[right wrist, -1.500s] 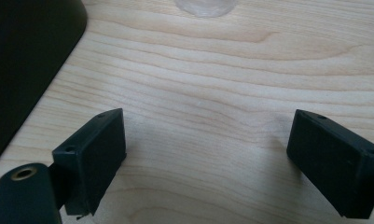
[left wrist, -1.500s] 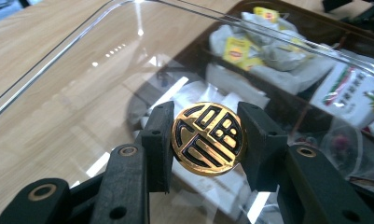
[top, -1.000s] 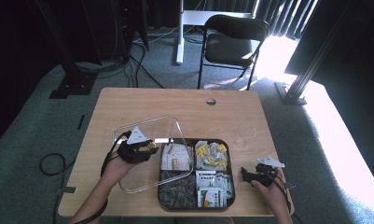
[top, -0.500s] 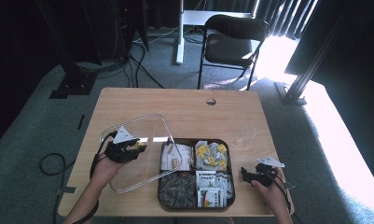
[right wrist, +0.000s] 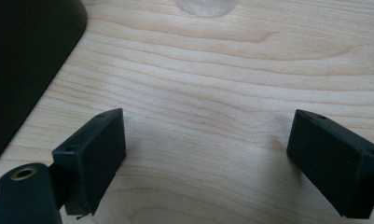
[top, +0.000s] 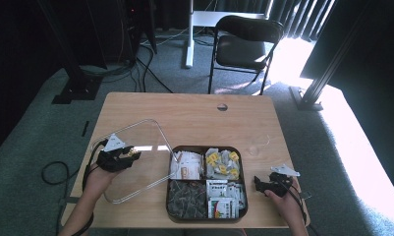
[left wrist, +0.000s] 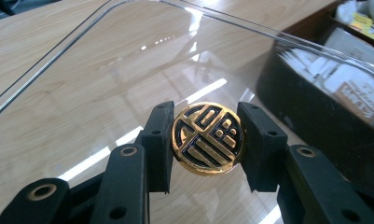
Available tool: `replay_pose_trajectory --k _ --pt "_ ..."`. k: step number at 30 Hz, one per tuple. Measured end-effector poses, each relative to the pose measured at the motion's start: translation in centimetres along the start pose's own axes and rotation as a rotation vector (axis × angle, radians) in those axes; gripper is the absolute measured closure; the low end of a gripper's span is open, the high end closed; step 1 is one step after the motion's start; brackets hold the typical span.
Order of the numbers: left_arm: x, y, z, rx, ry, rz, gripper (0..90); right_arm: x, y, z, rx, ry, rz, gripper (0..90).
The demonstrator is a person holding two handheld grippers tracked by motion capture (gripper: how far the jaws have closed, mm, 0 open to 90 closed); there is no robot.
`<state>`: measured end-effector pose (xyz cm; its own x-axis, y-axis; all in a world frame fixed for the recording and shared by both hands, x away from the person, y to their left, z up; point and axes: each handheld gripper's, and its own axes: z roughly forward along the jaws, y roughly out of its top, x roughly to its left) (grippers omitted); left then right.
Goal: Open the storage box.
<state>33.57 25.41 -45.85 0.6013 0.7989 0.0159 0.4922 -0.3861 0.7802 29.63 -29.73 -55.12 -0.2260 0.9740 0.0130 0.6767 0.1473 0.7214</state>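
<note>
A clear plastic lid (top: 135, 162) lies over the left part of the wooden table, left of a dark tray (top: 205, 147) with four compartments of packets. My left gripper (top: 131, 154) is shut on the lid's round gold and black knob (left wrist: 207, 138), its jaws pressing both sides of the knob. The lid's clear pane (left wrist: 128, 60) spreads ahead of it, with the tray's wall (left wrist: 287, 88) at the right. My right gripper (top: 260, 184) rests low beside the tray's right edge, open, with bare wood between its fingers (right wrist: 93, 154).
The tray holds white sachets (top: 187, 164), yellow-tagged bags (top: 222, 162), grey packets (top: 186, 196) and green-and-white packets (top: 224, 199). A cable hole (top: 222, 106) sits near the table's far edge. A black chair (top: 243, 46) stands beyond the table.
My left gripper has carried the clear lid leftward off the tray, so all four compartments lie uncovered. The right gripper has stayed in place.
</note>
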Motion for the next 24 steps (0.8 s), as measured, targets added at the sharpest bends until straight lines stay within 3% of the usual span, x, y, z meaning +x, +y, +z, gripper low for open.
replay_pose_trajectory --k 12,19,24 --pt "2.5 -2.5 -1.1 -0.037 0.092 -0.103 59.0 0.0 0.0 0.0 0.000 0.000 0.000 10.9" --pt "2.7 -3.7 -0.1 -0.036 0.151 -0.131 59.0 0.0 0.0 0.0 0.000 0.000 0.000 10.9" --pt "3.0 -4.1 1.1 -0.027 0.172 -0.162 59.0 0.0 0.0 0.0 0.000 0.000 0.000 10.9"
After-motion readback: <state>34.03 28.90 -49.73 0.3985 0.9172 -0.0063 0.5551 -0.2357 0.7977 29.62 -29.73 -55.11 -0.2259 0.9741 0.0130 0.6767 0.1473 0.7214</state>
